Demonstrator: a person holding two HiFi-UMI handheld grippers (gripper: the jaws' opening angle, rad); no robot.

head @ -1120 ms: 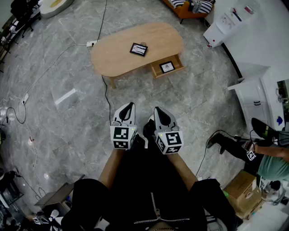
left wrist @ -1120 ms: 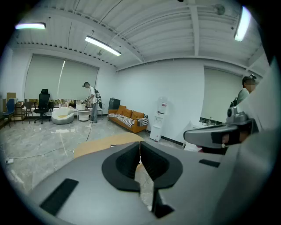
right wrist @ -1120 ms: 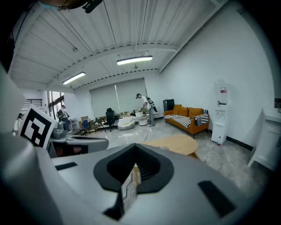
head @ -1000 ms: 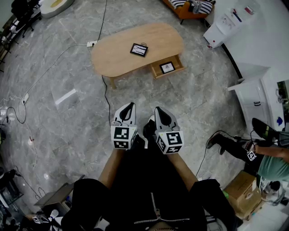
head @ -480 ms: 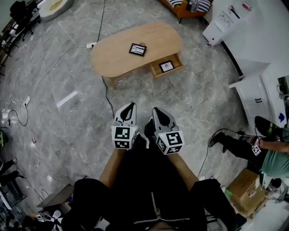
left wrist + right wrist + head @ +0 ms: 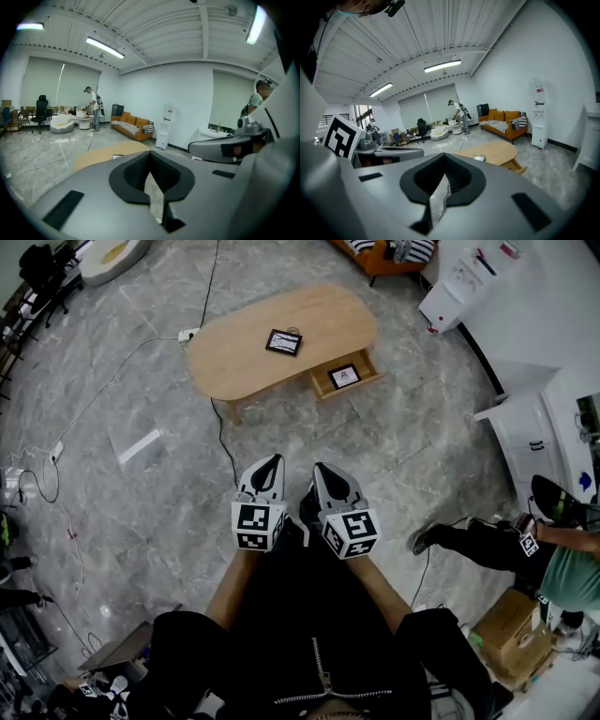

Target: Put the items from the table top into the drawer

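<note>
Head view | left tongs (image 6: 270, 463) closed, holding nothing | right tongs (image 6: 322, 470) closed, holding nothing | table (image 6: 244, 348) well apart

A bystander (image 6: 555, 563) at the right edge of the head view has swung a leg further into the room. The dark shoe (image 6: 424, 540) now lies further left across the grey floor (image 6: 422, 456) than a second ago, and the leg is stretched out flatter. The view itself has drifted slightly: the wooden bench (image 6: 239, 352) and the orange sofa (image 6: 380, 257) beyond it sit a little higher and further left, with less of the sofa showing at the top edge.
</note>
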